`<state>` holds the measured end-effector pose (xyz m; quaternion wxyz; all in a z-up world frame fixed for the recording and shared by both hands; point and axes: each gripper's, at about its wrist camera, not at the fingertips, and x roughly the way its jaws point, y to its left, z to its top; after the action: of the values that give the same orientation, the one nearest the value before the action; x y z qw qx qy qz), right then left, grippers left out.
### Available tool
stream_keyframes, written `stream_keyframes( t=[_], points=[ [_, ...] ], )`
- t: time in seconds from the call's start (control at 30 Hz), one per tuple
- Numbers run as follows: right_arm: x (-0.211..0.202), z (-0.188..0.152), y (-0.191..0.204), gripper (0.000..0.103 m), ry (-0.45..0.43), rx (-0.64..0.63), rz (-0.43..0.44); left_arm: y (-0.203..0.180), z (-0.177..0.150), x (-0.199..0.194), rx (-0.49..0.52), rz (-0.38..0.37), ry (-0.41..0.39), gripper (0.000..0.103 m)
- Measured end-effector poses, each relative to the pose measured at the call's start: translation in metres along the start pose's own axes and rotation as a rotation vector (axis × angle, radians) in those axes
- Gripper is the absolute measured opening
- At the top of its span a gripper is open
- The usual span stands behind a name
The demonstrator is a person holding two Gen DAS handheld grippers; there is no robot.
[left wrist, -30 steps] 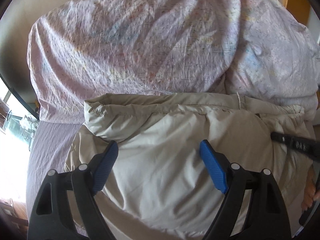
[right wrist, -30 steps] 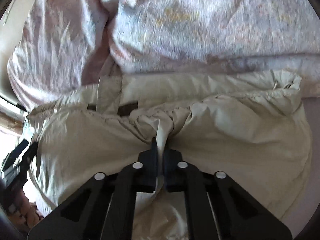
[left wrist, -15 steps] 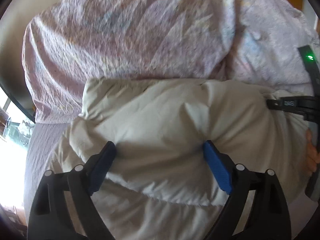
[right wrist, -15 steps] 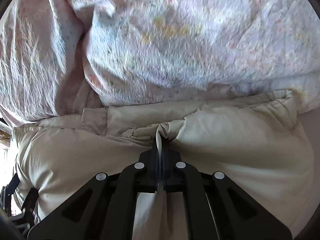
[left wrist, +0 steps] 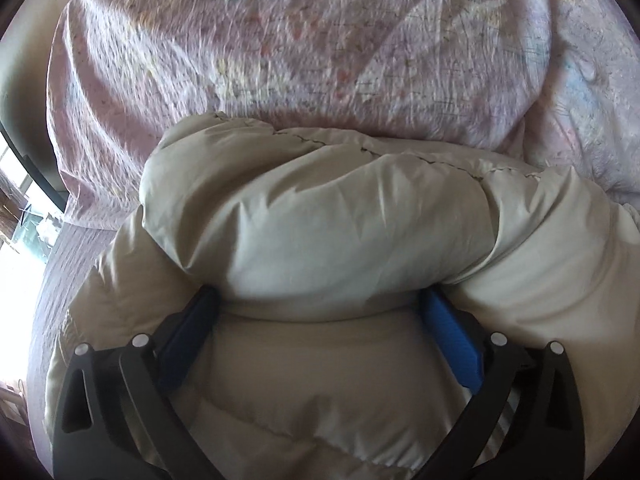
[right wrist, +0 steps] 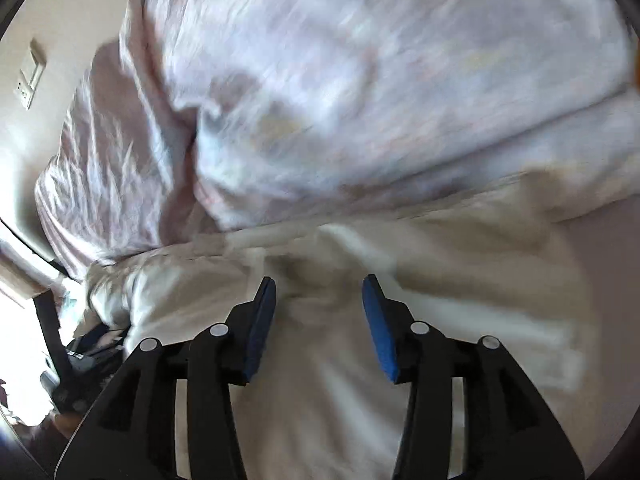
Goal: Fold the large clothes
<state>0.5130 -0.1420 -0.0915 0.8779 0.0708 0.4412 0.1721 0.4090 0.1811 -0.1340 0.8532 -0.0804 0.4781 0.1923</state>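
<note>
The left tool (left wrist: 320, 312) is seen spread wide, its jaws having just been opening; a thick roll of the beige padded quilted garment (left wrist: 320, 232) bulges between the blue pads (left wrist: 452, 340), though a grip cannot be confirmed. The right tool (right wrist: 319, 292) is seen part open, jaws just parted, nothing held. The garment is spread on the bed, against a crumpled pink patterned duvet (left wrist: 300, 48) beyond.

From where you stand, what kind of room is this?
Most likely a bedroom. A beige padded jacket lies on a mauve bed sheet, right against a big rumpled pink patterned duvet. A wall switch plate and bright daylight at the left edge suggest a home.
</note>
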Motion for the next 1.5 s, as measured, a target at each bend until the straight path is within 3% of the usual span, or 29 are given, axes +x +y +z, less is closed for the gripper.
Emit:
stream_keyframes(
  t=[0.17,0.23,0.43,0.97,1.5],
  points=[
    [0.002,-0.006,-0.045,0.047,0.017,-0.024,-0.179,0.006,-0.003,0.006,-0.007,-0.004,0.002,0.101],
    [0.007,-0.011,-0.053,0.047,0.030,-0.021,-0.201,0.008,-0.004,0.010,-0.007,-0.007,0.004,0.101],
    [0.037,-0.014,-0.045,0.053,0.065,-0.126,-0.313,0.009,-0.005,0.012,-0.005,-0.012,0.000,0.101],
    [0.067,-0.019,-0.044,0.060,-0.023,-0.187,-0.324,0.012,-0.020,0.028,-0.013,-0.034,-0.053,0.101],
    [0.058,-0.025,-0.044,0.061,-0.090,-0.205,-0.338,0.013,-0.047,0.035,-0.018,-0.022,-0.108,0.101]
  ],
)
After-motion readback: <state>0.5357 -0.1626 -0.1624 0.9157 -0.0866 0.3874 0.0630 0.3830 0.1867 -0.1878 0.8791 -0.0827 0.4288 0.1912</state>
